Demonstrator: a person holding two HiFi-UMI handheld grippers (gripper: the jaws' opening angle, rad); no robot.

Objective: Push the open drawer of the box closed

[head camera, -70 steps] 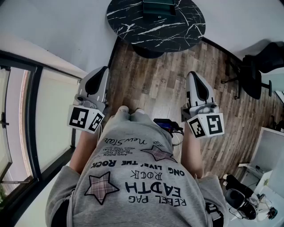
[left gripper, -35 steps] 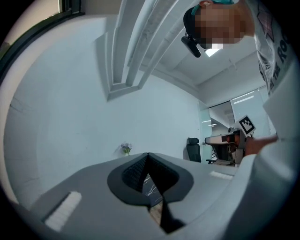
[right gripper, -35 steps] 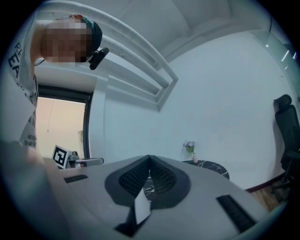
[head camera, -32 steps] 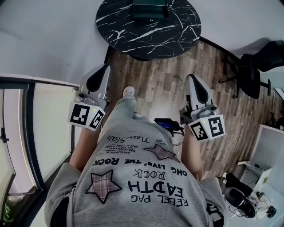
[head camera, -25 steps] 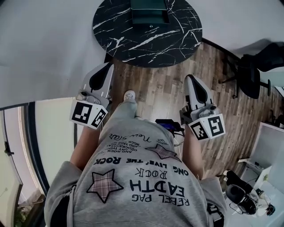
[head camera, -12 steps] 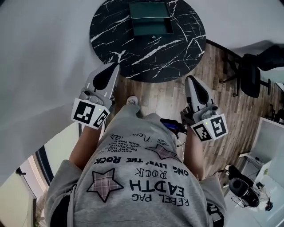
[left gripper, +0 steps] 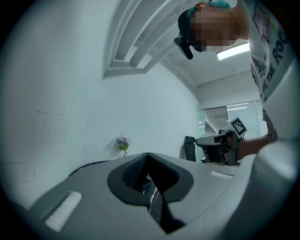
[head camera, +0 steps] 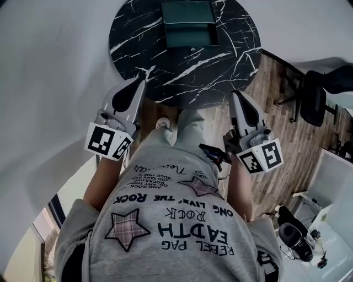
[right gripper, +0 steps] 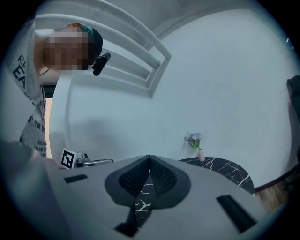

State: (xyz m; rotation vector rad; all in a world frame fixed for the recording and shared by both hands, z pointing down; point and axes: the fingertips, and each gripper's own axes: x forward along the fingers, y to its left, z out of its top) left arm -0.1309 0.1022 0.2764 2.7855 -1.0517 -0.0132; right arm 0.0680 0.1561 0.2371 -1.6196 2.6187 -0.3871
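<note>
- The table (head camera: 138, 38) has a black marble-look top with white veins, smooth and faintly glossy.
- The box (head camera: 187, 12) is dark green, smooth, with a dull sheen like plastic or painted board.
- The floor (head camera: 276, 104) is grey-brown wood plank with visible grain.
- The left tongs (head camera: 141, 81) and right tongs (head camera: 235, 94) have matt grey plastic shells.
- Their pads (right gripper: 136, 177) look like black rubber with fine ribbing.
- The sweatshirt (head camera: 165, 220) is soft grey cloth with printed letters and plaid star patches.
- The wall (head camera: 49, 66) is white, smooth and matt.

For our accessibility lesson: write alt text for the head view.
A dark green box with its drawer open sits on a round black marble-patterned table. A person in a grey sweatshirt points the left gripper and right gripper, both shut, towards it.
</note>
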